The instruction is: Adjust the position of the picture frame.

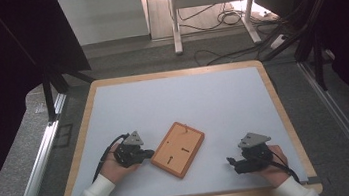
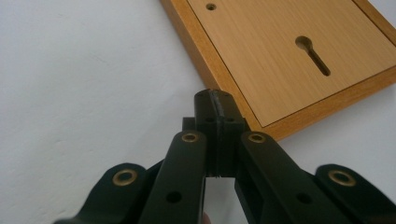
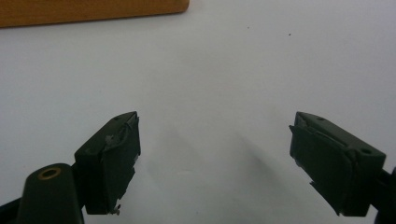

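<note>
Right, view by view.

High view – table: white mat [image 1: 213, 103] w/ light wood rim, dark floor round it.
High view – board: wooden board [image 1: 178, 149] lies flat on the mat, turned diagonal, nearer the person's edge, roughly between the two hands. Darker frame, paler inset; small holes & short slots on its face.
High view – left gripper [image 1: 148, 154]: held in left hand [image 1: 115, 168], white sleeve below. Tips point at the board's left edge, right at it; touching or not, can't tell from up here. Grey 3-cornered plate on top, cable looping back.
High view – right gripper [image 1: 232, 162]: in right hand [image 1: 274, 164], near the mat's front right, well apart from the board, tips pointing left toward it.

Left gripper view – jaws: pressed together, pads flat on each other, nothing between them.
Left gripper view – board [image 2: 299, 56]: frame edge runs diagonally just past the closed tips; tips sit at/over that edge, contact unclear. One keyhole slot [image 2: 314, 55] & one small round hole [image 2: 211, 7] in the pale inset.
Left gripper view – rest: white mat on the left side.

Right gripper view – jaws: stand wide apart, bare white mat between, gripping nothing.
Right gripper view – board [image 3: 88, 11]: a strip of its edge at the top left, well ahead of the tips, clear gap of mat between.
</note>
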Demonstrator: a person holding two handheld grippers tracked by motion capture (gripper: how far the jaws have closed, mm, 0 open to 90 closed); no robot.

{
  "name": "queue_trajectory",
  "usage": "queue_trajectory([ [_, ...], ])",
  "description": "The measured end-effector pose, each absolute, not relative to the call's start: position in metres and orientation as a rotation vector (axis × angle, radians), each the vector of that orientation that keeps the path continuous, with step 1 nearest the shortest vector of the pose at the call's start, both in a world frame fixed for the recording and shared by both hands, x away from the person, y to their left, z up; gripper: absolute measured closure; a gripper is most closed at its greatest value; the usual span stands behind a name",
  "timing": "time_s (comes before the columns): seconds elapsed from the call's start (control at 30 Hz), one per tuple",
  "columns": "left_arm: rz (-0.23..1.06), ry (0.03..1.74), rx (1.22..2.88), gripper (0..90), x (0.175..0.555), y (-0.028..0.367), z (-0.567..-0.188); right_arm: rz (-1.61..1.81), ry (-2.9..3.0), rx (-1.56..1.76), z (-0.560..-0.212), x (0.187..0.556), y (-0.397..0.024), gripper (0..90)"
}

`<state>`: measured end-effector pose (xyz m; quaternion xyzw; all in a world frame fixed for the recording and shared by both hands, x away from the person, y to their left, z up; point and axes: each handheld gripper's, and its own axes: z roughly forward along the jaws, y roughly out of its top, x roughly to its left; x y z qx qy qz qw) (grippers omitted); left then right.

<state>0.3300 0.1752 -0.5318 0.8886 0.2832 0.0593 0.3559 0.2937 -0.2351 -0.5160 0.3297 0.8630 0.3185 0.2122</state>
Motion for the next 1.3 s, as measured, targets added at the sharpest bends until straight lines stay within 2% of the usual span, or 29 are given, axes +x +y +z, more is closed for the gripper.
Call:
queue_trajectory([
  [1.03,0.081,0.589,2.349,90.0,0.308,0.123,-0.532,0.881,2.394,0.920,-0.517,0.295,-0.235,16.8],
  [1.3,0.063,0.606,2.335,90.0,0.309,0.121,-0.533,0.880,2.395,0.915,-0.517,0.295,-0.235,16.8],
])
